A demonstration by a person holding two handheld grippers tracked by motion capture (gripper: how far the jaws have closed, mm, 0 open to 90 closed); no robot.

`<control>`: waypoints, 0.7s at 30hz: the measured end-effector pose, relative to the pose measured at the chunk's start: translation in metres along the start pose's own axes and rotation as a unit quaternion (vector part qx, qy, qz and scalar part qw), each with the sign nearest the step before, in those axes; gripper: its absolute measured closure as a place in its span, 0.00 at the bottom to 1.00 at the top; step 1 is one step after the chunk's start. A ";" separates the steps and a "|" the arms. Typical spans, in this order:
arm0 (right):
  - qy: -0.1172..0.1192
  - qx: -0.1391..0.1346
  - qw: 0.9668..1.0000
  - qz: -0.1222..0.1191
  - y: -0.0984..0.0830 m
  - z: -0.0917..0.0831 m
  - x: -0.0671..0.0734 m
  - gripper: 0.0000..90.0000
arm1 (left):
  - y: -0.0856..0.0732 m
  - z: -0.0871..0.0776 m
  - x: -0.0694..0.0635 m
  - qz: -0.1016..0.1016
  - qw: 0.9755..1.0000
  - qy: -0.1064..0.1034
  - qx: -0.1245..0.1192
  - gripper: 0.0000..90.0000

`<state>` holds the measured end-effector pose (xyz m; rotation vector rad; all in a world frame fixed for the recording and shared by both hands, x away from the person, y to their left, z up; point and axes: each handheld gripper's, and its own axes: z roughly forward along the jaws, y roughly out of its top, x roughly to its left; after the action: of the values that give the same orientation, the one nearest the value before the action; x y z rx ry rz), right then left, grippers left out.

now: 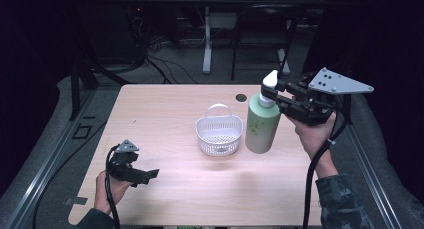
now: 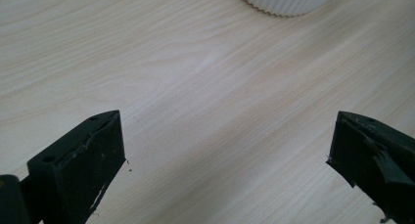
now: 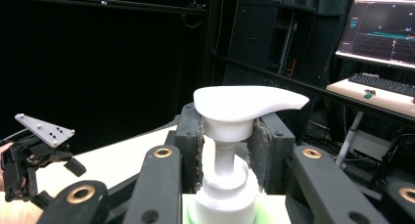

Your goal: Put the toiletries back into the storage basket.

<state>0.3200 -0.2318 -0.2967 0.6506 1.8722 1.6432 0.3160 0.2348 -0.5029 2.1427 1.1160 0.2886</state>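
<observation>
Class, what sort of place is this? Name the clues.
Probably a lab or recording studio: black curtains around a pale wooden table, a lit computer monitor with keyboard, and cables across the floor.

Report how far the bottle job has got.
Done: the right hand-held gripper has clamped the green pump bottle at its neck and holds it clear of the table. In hand: the bottle hangs beside the white basket. Left: probably setting it in the basket. The left hand-held gripper waits open.

Pale green pump bottle [image 1: 262, 124] with white pump head, upright, lifted off table, just right of white basket [image 1: 219, 134]
</observation>
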 end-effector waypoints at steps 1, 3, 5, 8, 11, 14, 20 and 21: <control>0.001 -0.001 1.000 0.000 0.001 0.001 0.000 0.76 | 0.000 0.000 0.000 0.000 1.000 0.000 0.000 0.00; 0.000 -0.002 1.000 -0.001 0.002 0.002 0.000 0.76 | 0.000 0.000 0.000 0.001 1.000 -0.001 0.001 0.00; 0.001 -0.002 1.000 -0.002 0.003 0.004 0.000 0.76 | 0.000 0.000 0.000 0.001 1.000 -0.001 0.001 0.00; 0.002 -0.003 1.000 -0.002 0.005 0.007 0.001 0.76 | 0.000 0.000 0.000 0.006 1.000 -0.001 0.002 0.00; 0.002 -0.005 1.000 0.000 0.005 0.009 0.001 0.76 | 0.000 0.000 0.000 0.004 1.000 -0.001 0.002 0.00; 0.006 -0.006 1.000 -0.002 0.008 0.013 0.002 0.76 | 0.001 0.000 0.000 0.005 1.000 0.000 0.002 0.00; 0.007 -0.006 1.000 -0.003 0.012 0.019 0.003 0.76 | 0.000 -0.002 0.001 0.003 1.000 0.002 0.001 0.00; 0.007 -0.006 1.000 -0.004 0.012 0.020 0.003 0.76 | 0.000 -0.001 0.001 0.002 1.000 0.002 0.000 0.00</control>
<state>0.3315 -0.2143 -0.2868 0.6280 1.8704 1.6576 0.3160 0.2357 -0.5022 2.1461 1.1137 0.2938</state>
